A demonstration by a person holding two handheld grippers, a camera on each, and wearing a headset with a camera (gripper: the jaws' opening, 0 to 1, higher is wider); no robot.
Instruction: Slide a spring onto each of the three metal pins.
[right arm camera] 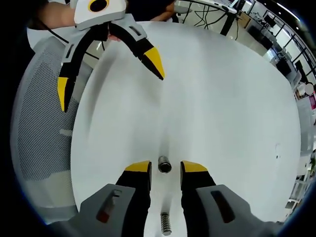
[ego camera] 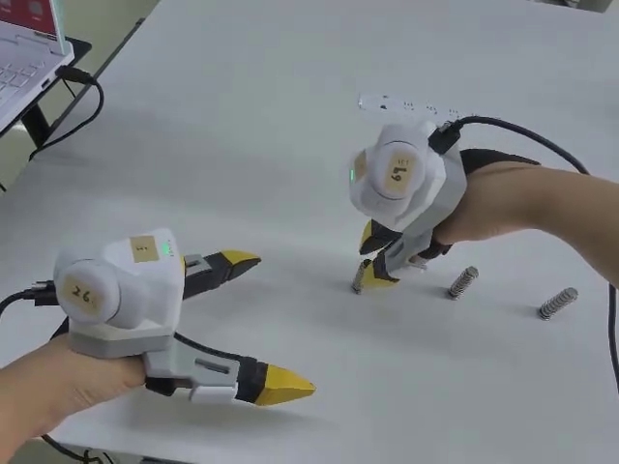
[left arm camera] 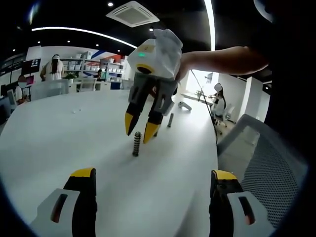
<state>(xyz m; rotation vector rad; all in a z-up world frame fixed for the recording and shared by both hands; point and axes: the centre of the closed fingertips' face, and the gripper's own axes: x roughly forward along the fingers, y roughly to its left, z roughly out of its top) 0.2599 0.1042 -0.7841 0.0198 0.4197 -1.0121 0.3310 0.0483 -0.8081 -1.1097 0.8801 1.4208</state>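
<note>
Spring (ego camera: 360, 277) of tight grey coils stands upright on the white table (ego camera: 242, 116), between the yellow tips of the right gripper (ego camera: 374, 259), whose jaws sit narrowly apart on either side of it. A second spring (ego camera: 463, 281) and a third spring (ego camera: 558, 303) lie flat nearby. The left gripper (ego camera: 269, 324) hovers well apart, jaws spread wide.

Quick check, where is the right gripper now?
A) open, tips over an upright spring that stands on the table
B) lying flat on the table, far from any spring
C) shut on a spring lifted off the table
A: in the left gripper view the right gripper has its jaws apart above the spring, which stands upright on the table.
</note>
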